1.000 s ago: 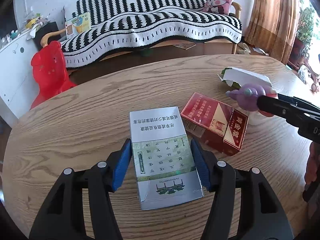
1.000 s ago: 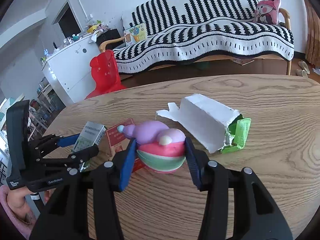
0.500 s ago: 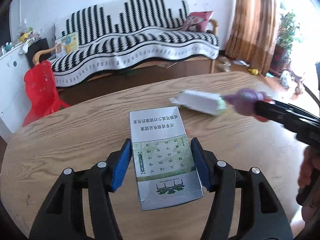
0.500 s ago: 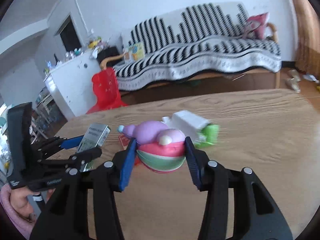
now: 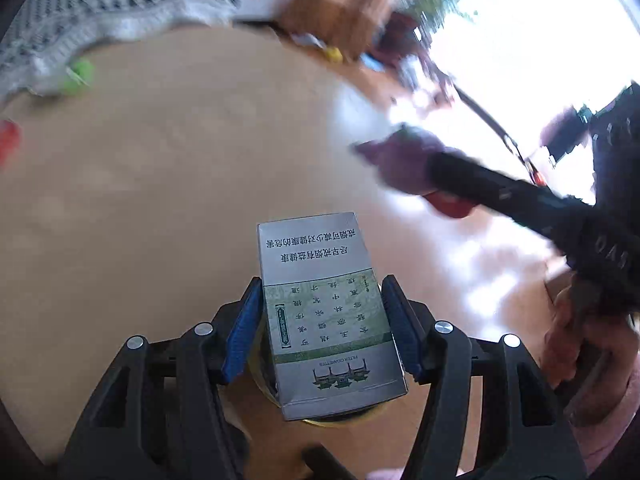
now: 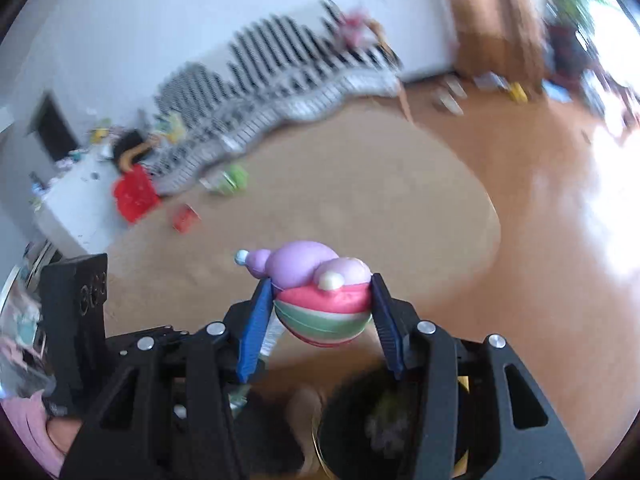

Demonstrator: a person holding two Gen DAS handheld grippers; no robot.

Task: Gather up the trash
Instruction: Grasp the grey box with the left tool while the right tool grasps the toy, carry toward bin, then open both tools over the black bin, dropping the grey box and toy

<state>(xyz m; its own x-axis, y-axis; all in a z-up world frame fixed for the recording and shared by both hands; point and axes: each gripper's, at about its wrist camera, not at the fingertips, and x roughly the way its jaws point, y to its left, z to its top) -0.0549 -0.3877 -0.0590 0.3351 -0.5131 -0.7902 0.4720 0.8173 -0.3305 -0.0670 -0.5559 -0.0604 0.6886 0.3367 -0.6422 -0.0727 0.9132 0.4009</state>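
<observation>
Both loads are up off the table: the left gripper is clamped on the silver cigarette pack, the right gripper on a soft toy. A dark bin (blurred, at six o'clock) likely takes them next; each needs centring above it before letting go.

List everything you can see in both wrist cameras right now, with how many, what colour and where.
cigarette pack: 1, silver and green, clamped in the left hand-held gripper
toy: 1, purple, pink and green, clamped in the right hand-held gripper
red box: 1, red, far side of the table
white carton: 1, white with green end, far edge of the table, blurred
table: 1, light wood, round
sofa: 1, black-and-white striped cover, by the wall
red chair: 1, red, beyond the table
dark bin: 1, dark, beneath the right gripper
left hand-held gripper: 1, black with blue pads
right hand-held gripper: 1, black with blue pads
</observation>
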